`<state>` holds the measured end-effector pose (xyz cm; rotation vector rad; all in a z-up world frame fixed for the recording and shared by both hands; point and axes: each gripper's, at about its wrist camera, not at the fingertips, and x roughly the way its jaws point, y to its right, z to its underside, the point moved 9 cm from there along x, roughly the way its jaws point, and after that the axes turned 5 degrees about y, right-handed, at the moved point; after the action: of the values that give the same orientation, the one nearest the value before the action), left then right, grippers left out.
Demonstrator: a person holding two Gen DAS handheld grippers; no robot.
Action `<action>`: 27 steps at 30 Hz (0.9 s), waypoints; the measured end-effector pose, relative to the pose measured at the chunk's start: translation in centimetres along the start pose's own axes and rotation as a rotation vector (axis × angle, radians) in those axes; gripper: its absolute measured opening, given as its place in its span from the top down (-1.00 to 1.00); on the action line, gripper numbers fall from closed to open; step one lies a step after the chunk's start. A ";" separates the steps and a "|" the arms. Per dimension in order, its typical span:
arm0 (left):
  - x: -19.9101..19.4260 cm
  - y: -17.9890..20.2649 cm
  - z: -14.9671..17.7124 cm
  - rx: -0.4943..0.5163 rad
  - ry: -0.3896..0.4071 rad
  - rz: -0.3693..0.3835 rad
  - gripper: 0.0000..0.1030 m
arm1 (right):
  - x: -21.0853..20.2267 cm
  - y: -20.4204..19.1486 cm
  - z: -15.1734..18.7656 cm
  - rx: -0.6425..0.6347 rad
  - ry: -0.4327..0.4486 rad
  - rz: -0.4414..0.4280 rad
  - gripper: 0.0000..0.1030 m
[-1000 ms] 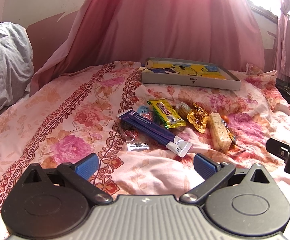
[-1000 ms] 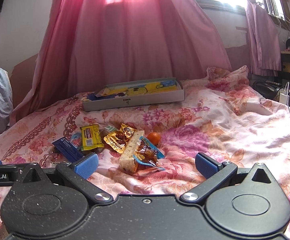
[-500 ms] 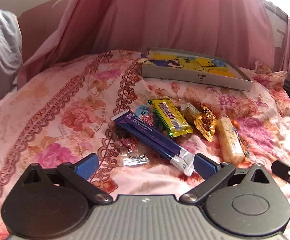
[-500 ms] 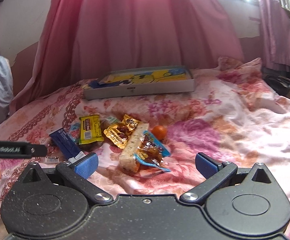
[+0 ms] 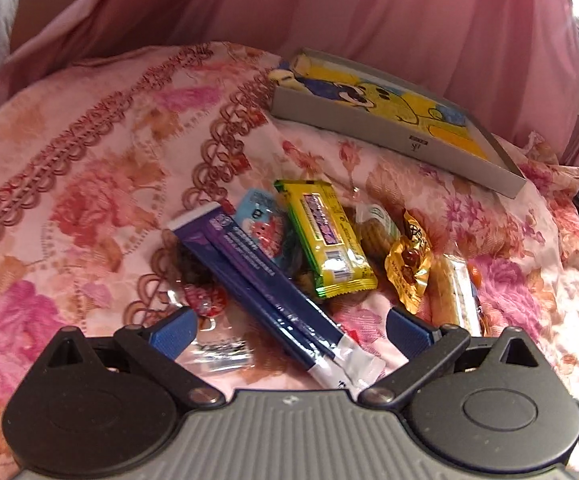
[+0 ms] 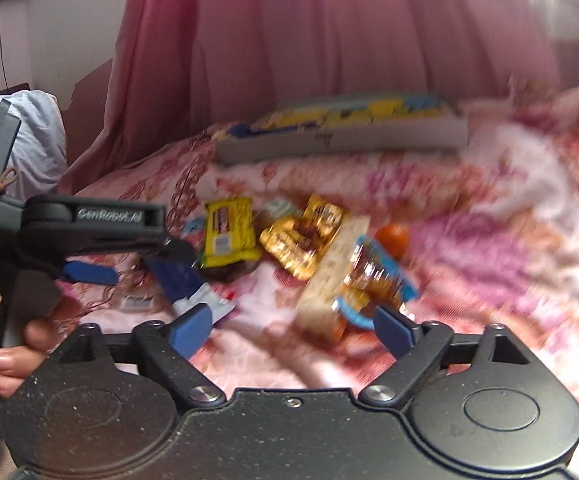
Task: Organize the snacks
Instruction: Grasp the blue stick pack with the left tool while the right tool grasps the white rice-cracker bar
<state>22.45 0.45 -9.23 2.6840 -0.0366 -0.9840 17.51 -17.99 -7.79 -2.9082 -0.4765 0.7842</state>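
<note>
Snacks are piled mid-frame on the bed [image 5: 89, 168]. My left hand-held gripper [image 5: 289, 332] gapes wide and empty over the long blue packet [image 5: 257, 276]: probably light, crinkly, slippery, so I'd pinch mid-length. Right hand-held gripper [image 6: 289, 326] is also wide, empty.

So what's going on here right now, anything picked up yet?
Not yet. A person holds a hand-held gripper in each hand over a floral bedspread strewn with snacks. The left hand-held gripper is open, its fingers on either side of the long blue packet. The right hand-held gripper is open too, facing the pale bar and blue-edged packet; that view is blurred. The grey box behind holds no snacks that I can see.
</note>
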 end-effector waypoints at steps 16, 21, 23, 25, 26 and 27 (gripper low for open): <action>3.9 0.6 0.2 0.041 -0.085 -0.055 -0.37 | 4.6 1.4 1.3 0.044 -0.068 0.066 -0.25; 5.0 0.1 0.1 0.022 -0.104 -0.080 -0.27 | 6.1 1.6 0.4 0.033 -0.041 0.079 -0.25; 5.3 0.1 0.1 0.026 -0.110 -0.081 -0.27 | 6.6 1.6 0.0 0.023 -0.032 0.085 -0.25; 5.5 0.0 0.1 0.033 -0.113 -0.080 -0.31 | 7.0 1.9 -0.3 0.024 -0.027 0.091 -0.22; 5.5 -0.1 0.1 0.031 -0.111 -0.076 -0.32 | 7.3 2.1 -0.4 0.027 -0.029 0.094 -0.19; 5.5 -0.2 0.1 0.026 -0.109 -0.071 -0.33 | 7.5 2.3 -0.4 0.027 -0.033 0.103 -0.14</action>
<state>26.61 -0.02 -12.81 2.6694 0.0243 -1.1588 24.54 -17.77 -11.37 -2.9189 -0.3179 0.8459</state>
